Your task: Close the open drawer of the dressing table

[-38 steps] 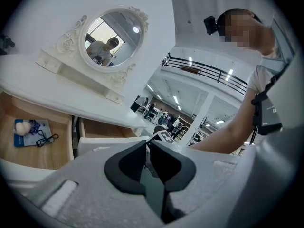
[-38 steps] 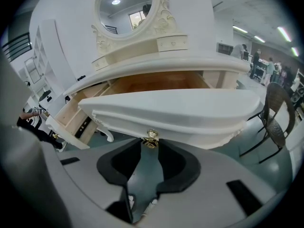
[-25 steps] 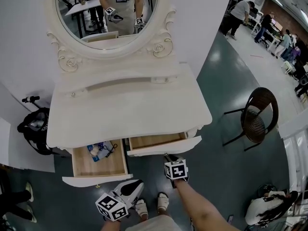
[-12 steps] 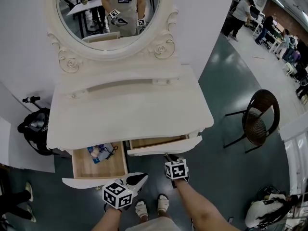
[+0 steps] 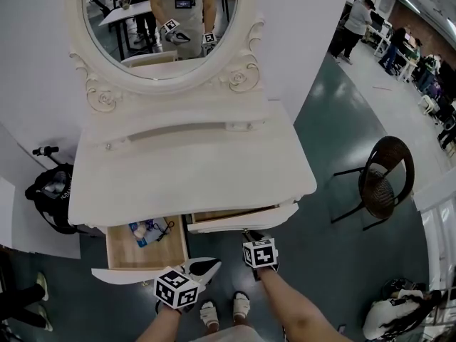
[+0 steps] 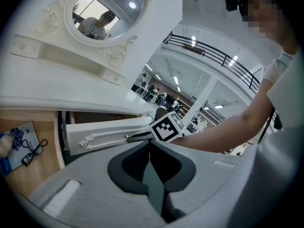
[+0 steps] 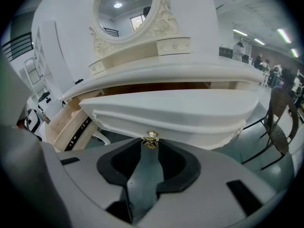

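Note:
The white dressing table has two drawers open. Its left drawer is pulled far out, with a blue packet and small items inside. The right drawer stands out only a little. My right gripper is at that drawer's front, and in the right gripper view its jaws are shut on the brass knob. My left gripper hovers by the right end of the left drawer's front; its jaws are together with nothing between them.
A dark round chair stands on the floor to the right. A black bag lies left of the table. The oval mirror rises behind the top. The person's feet are below the drawers. People stand far back right.
My left gripper has swung right and toward the left drawer's front. The visible wooden strip inside the right drawer looks a little narrower. The right gripper has stayed on the knob.

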A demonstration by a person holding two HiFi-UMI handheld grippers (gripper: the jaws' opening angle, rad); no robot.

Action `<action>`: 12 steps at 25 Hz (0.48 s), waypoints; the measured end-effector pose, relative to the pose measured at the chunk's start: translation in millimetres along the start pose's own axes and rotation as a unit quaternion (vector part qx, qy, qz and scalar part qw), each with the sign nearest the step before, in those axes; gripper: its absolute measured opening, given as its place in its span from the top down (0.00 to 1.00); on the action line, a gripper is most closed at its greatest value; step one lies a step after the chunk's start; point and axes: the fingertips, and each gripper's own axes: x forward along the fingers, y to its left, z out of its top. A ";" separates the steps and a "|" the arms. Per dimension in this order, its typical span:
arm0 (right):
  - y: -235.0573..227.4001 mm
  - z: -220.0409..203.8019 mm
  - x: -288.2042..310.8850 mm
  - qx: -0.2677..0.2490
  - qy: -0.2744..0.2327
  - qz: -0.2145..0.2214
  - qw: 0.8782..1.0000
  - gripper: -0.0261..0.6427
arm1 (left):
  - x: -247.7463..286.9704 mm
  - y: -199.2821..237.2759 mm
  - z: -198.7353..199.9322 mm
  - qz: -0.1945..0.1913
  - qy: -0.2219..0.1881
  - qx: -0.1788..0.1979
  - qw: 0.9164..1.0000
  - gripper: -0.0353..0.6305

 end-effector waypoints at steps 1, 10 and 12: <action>-0.3 1.4 0.7 0.000 -0.001 0.000 1.000 0.78 | 0.1 0.1 -0.2 -0.001 0.000 0.000 1.000 0.93; -2.0 11.5 7.3 0.010 -0.007 -0.003 1.000 0.78 | 1.8 3.1 2.5 -0.004 -0.007 -0.003 1.000 0.93; -2.8 14.5 7.8 0.011 -0.010 -0.003 1.000 0.78 | 2.4 3.5 4.2 -0.006 -0.008 -0.002 1.000 0.93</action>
